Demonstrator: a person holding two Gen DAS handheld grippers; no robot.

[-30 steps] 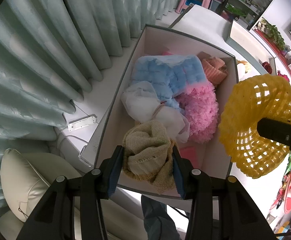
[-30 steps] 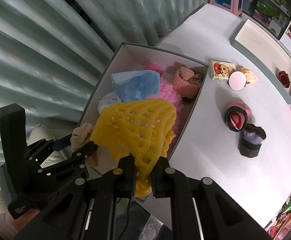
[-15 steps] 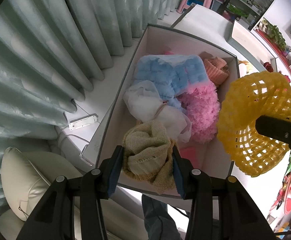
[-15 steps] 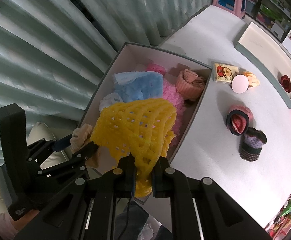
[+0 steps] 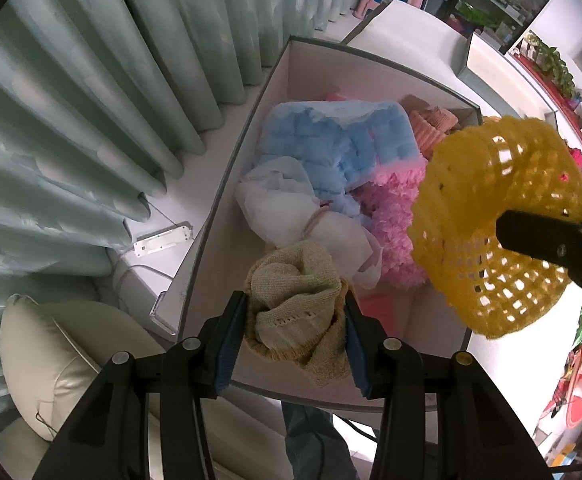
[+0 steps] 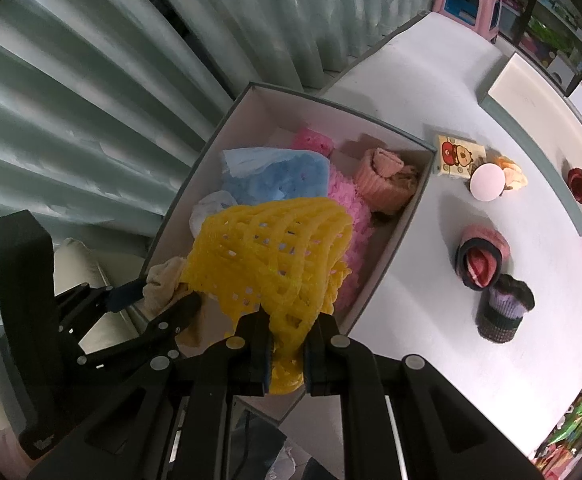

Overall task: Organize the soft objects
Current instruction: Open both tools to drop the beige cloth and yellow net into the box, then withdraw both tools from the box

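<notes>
Two loads hung over the box (image 5: pixel 375 64): left gripper (image 5: pixel 295 322) clamped the beige knit (image 5: pixel 291 312), right gripper (image 6: pixel 285 346) pinched the yellow net hat (image 6: pixel 267 256). Best lowered into the gaps before release.

Soft items crowd the box's (image 6: pixel 387 256) far end; its near end is mostly bare floor.

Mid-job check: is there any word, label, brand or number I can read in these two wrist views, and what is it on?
No text is readable in either view.
Small cartoon-print box on the table: a picture only, any lettering too small to read.
Left gripper body: a small pale mark, too blurred to read.
Background shelves: packaging too small and blurred to read.
</notes>
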